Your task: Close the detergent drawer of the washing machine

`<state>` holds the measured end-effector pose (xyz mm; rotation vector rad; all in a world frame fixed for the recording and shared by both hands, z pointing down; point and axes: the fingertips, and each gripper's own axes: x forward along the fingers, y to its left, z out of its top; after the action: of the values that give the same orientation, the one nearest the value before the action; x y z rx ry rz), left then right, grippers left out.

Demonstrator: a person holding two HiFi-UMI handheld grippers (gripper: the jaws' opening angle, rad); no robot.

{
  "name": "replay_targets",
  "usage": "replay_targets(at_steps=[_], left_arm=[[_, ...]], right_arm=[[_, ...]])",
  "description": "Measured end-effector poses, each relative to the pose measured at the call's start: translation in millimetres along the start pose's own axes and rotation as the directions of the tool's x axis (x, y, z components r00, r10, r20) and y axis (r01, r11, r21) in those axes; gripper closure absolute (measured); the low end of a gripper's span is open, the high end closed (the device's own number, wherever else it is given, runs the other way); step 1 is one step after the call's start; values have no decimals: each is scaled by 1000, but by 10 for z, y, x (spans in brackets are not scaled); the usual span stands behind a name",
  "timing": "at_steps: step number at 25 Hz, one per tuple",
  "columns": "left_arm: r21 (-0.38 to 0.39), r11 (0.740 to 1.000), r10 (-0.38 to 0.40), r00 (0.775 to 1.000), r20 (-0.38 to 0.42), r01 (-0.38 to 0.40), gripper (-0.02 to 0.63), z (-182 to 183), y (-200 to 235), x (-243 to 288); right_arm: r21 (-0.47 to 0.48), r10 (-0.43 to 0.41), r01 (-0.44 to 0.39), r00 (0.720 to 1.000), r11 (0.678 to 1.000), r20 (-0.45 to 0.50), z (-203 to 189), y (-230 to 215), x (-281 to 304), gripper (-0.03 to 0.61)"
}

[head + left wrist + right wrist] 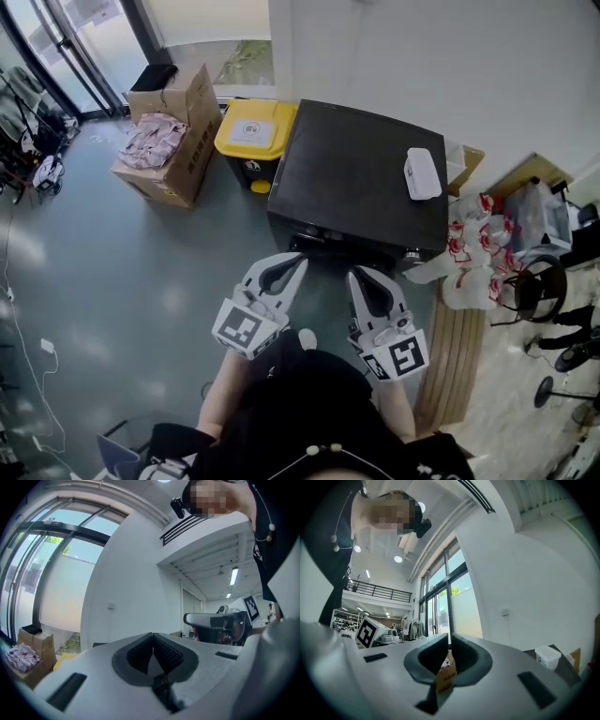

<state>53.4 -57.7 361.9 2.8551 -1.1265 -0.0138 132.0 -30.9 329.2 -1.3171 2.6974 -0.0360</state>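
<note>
In the head view the black washing machine [361, 173] stands against the white wall with a small white box [422, 173] on its lid. Only a thin strip of its front panel [342, 246] shows from above, and I cannot make out the detergent drawer there. My left gripper [300, 260] points at the front's left part, just short of it, and is shut with nothing held; its jaws meet in the left gripper view [153, 634]. My right gripper [358, 274] hangs before the front's middle, its jaws [450, 637] a narrow slit apart, empty.
A yellow-lidded bin [255, 131] and an open cardboard box [169, 136] of pink-white cloth stand left of the machine. Red-white bags [473, 253], a wooden pallet [459, 347] and a black stool [539, 286] crowd its right side. A cable [28, 366] lies on the grey floor.
</note>
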Motion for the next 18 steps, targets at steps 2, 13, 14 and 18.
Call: replay_targets(at_steps=[2,13,14,18], left_arm=[[-3,1000,1,1000,-14,-2,607,-44,-8,-35],[4,1000,-26,999,18,26,607,75,8,-197],[5,1000,-27,999,19,27,607,84,11,-215],[-5,1000,-16,1000,19,16,607,93,52,-251]], right_arm=[[-8,-6,5,1000,1000,-6,7,23,-35,574],[-14,-30,30,999,999,-14,24,165,9,574],[-18,-32,32,999,999,-14,27,181,14,574],[-54,-37,36,999,998,-24,48,224,30,574]])
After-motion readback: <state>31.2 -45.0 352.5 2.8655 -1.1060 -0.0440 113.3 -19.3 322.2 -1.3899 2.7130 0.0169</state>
